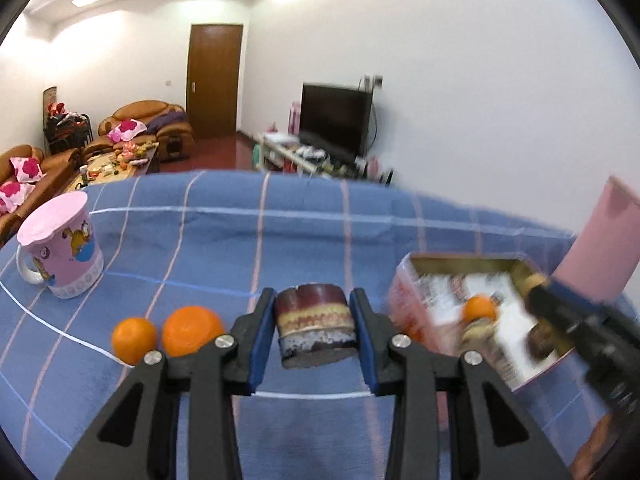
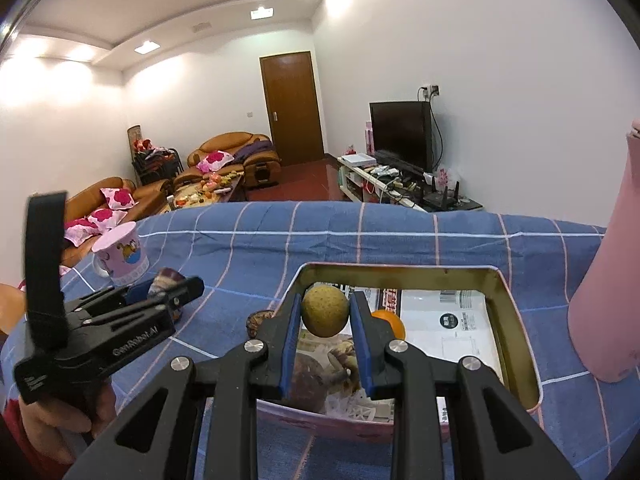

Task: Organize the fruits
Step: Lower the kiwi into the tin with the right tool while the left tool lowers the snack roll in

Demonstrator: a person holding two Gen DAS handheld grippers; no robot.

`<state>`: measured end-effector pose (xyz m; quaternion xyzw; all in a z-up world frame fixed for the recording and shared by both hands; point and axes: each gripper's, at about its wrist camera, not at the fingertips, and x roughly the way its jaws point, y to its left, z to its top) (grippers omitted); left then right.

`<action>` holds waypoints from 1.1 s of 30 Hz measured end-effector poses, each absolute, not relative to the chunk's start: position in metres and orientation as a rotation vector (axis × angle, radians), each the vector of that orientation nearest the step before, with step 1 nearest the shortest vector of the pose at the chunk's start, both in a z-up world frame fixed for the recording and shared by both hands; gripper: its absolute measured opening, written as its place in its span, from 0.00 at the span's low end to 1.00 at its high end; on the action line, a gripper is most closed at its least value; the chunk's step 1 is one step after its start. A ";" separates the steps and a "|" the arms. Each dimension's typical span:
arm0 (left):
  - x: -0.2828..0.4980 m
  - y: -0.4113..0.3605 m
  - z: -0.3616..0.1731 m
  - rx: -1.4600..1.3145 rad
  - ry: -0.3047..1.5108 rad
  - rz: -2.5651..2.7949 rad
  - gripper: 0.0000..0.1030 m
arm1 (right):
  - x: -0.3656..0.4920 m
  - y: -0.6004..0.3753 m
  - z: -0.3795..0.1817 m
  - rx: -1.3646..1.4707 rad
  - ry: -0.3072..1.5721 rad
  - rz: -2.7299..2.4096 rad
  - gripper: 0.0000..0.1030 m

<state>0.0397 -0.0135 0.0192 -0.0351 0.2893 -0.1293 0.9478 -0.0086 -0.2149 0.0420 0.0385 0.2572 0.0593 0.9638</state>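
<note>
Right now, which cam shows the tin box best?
Right wrist: the tin box sits sharp, its gold rim and paper lining visible behind the right gripper. Left wrist shows the box motion-blurred at its right edge.

Three oranges: two on the worktop, one in the tin; one yellow-green fruit; one layered dark piece; one pink mug; one tin; two grippers.
</note>
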 end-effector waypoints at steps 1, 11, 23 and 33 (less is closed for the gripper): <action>0.036 -0.017 0.022 -0.077 0.576 -0.262 0.38 | -0.009 -0.216 0.043 0.078 0.515 0.120 0.26; 0.025 -0.064 0.029 -0.031 0.568 -0.279 0.38 | -0.018 -0.239 0.058 0.118 0.462 0.111 0.26; 0.037 -0.109 0.027 0.003 0.601 -0.314 0.38 | -0.020 -0.291 0.056 0.065 0.454 -0.009 0.26; 0.047 -0.153 0.022 0.058 0.633 -0.346 0.38 | -0.011 -0.322 0.051 0.109 0.473 -0.092 0.26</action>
